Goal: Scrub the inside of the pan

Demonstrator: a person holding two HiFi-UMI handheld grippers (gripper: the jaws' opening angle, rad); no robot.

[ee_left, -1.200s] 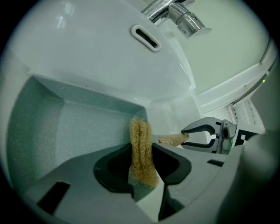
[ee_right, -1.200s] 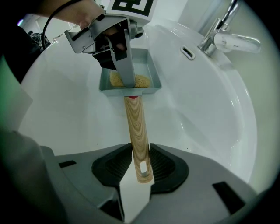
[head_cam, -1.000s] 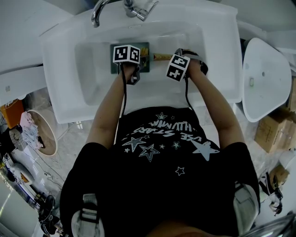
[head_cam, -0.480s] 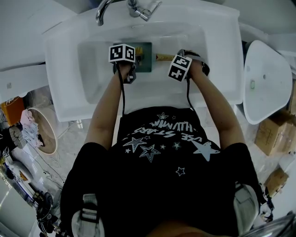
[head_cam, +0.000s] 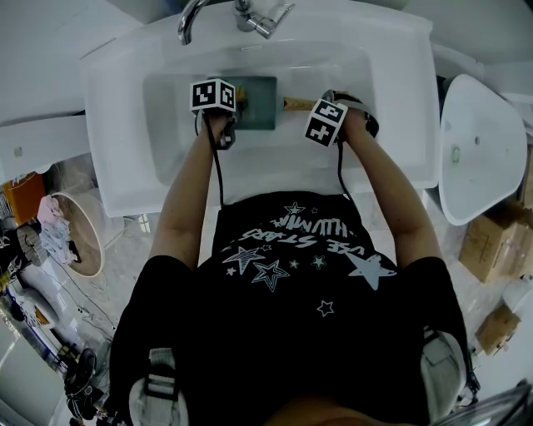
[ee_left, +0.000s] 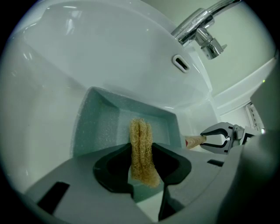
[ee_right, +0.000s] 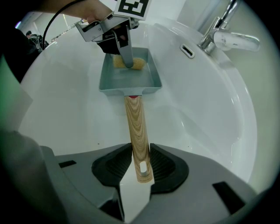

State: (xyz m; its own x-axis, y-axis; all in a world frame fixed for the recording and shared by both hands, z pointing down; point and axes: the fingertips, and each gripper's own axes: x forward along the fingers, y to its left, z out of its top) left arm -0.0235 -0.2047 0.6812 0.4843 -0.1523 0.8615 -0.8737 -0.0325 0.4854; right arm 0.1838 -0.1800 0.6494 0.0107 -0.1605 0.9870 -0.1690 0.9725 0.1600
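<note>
Leftward since a second ago went the left tongs (head_cam: 233, 101), over the teal pan (head_cam: 260, 104) lying in the white sink (head_cam: 117, 91); the right tongs (head_cam: 313, 108) kept still. Left gripper view: jaws pinched on a yellow loofah sponge (ee_left: 141, 151) inside the pan. Right gripper view: jaws clamped on the near end of the pan's wooden handle (ee_right: 138, 131).

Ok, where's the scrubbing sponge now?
The sponge is clamped in the left gripper, inside the pan in the sink, centre of the left gripper view.

White basin (head_cam: 400, 100), chrome tap (head_cam: 187, 18) — pale floor (head_cam: 125, 245), cardboard boxes (head_cam: 487, 241)
</note>
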